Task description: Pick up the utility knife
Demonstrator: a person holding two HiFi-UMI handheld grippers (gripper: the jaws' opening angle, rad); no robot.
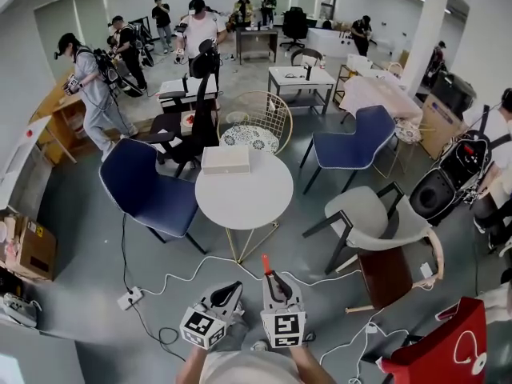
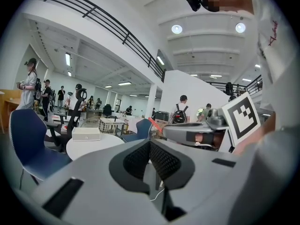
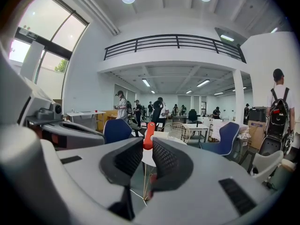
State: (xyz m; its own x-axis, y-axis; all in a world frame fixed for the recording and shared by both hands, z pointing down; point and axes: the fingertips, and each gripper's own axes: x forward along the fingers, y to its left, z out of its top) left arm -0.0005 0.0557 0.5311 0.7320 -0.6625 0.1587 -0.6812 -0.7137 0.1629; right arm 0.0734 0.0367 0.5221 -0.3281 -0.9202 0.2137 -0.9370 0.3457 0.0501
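ribbed right hand-held gripper (image 3: 148, 144) pinches slim orange utility knife (image 3: 148, 133)

A round white desk (image 1: 248, 202) is standing on thin gold legs in the middle of the grey floor (image 1: 80, 214). A flat white box (image 1: 226, 159) is lying on the desk's far edge. On the floor, white cables (image 1: 172, 276) are trailing from under the desk toward a white power strip (image 1: 130, 299) at the near left. A blue chair (image 1: 148, 186) is standing just left of the desk, another blue chair (image 1: 356, 138) is standing at its far right, and a grey chair (image 1: 372, 222) at its right. A cardboard box (image 1: 32, 250) is sitting on the floor at the left edge
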